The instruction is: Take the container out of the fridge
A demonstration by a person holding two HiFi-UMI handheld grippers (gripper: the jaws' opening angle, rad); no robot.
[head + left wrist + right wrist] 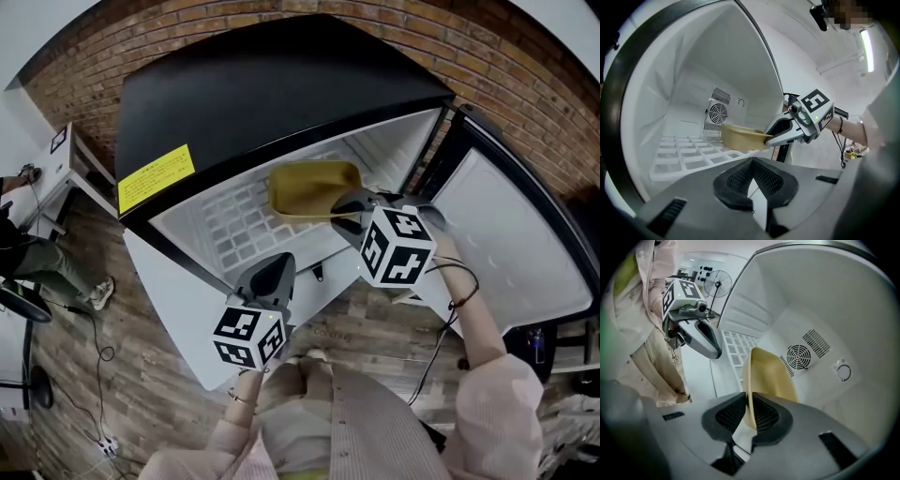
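Note:
A shallow yellow container (309,187) (740,136) (771,376) rests on the white grid shelf (234,225) inside the open black fridge. My right gripper (347,214) (766,138) (749,411) reaches into the fridge from the right, shut on the container's near rim, with one pad on each side of the thin wall. My left gripper (274,272) (752,176) (710,345) hovers outside, at the shelf's front edge and left of the container. Its pads meet with nothing between them.
The fridge door (506,244) stands open at the right. A round fan vent (717,112) (800,356) sits in the back wall behind the container. A yellow label (155,176) marks the fridge top. A white desk (66,159) and a seated person's leg (47,262) are at the left.

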